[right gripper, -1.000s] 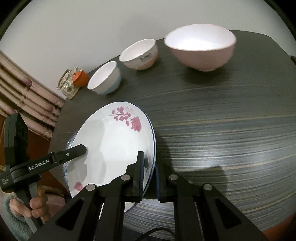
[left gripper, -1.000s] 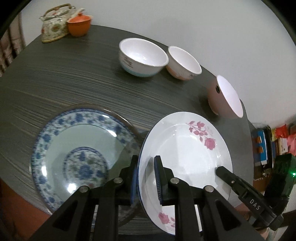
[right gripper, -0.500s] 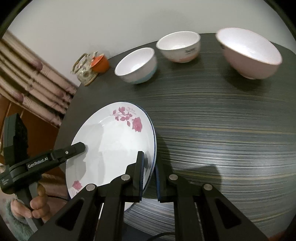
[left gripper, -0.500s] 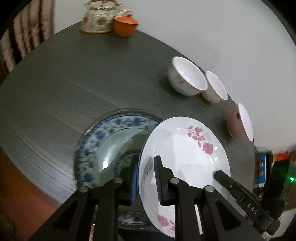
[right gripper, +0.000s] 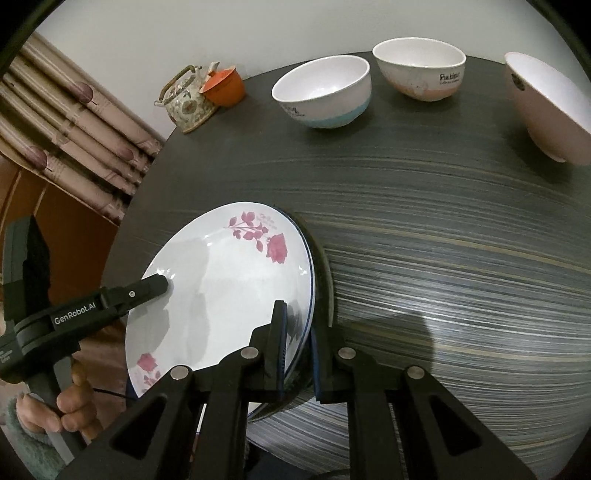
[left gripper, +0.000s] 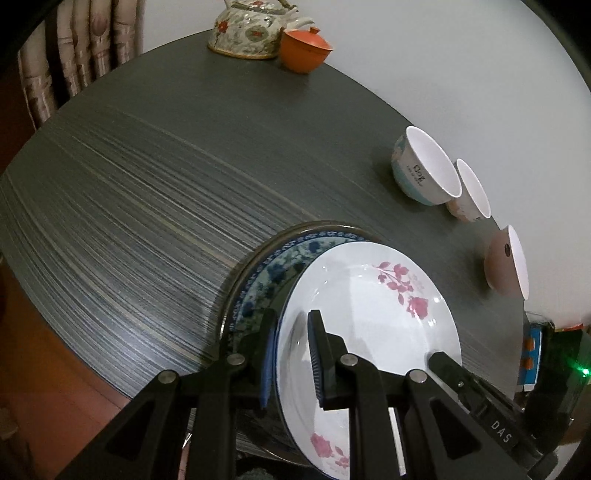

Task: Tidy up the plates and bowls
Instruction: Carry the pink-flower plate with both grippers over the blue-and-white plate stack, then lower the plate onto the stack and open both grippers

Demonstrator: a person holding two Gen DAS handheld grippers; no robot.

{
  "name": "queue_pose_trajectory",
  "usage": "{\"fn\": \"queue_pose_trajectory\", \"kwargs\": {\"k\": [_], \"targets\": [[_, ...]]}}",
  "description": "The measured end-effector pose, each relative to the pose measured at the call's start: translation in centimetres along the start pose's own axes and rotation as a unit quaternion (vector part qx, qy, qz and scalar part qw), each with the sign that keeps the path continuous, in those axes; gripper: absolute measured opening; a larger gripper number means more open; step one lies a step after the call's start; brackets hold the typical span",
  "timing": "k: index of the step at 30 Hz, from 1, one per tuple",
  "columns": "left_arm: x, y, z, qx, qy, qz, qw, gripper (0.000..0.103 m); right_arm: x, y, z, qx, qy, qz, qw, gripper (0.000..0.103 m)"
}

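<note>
Dark streaked tabletop [left gripper: 155, 206]; white wall [left gripper: 424, 55]; curtain [right gripper: 74, 122].

Rose plate [left gripper: 369, 306]: white, pink roses, thin blue rim line. Plate beneath [left gripper: 266, 280]: blue floral band on white. Table [left gripper: 166, 184]: dark grey, fine pale streaks. Bowls: one white with light-blue base [right gripper: 325, 92], one white with peach base [right gripper: 421, 70], one pink outside, white inside [right gripper: 546, 107]. Teapot [left gripper: 247, 31]: cream, red-green florals. Lidded cup [left gripper: 304, 50]: orange. Curtain [right gripper: 66, 122]: beige-pink, dark motifs.

"GenRobot.AI" on left tongs [right gripper: 162, 285] ("DAS" opposite).
</note>
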State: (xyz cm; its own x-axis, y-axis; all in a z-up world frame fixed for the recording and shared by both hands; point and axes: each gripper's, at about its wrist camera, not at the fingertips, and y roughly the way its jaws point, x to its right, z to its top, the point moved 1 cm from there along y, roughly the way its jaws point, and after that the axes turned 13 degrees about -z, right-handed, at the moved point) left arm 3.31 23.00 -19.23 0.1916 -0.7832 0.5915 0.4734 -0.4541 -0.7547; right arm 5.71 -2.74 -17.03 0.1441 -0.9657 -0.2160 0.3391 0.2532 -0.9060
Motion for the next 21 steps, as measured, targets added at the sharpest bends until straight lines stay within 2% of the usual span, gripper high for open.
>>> {"fn": "queue_pose_trajectory", "kwargs": {"k": [21], "targets": [[-1.0, 1.4, 0.6, 0.001, -0.017, 0.014, 0.9997, 0.017, -0.9, 1.7, -0.6, -0.012, -0.010, -0.002, 1.000, 0.013]]}}
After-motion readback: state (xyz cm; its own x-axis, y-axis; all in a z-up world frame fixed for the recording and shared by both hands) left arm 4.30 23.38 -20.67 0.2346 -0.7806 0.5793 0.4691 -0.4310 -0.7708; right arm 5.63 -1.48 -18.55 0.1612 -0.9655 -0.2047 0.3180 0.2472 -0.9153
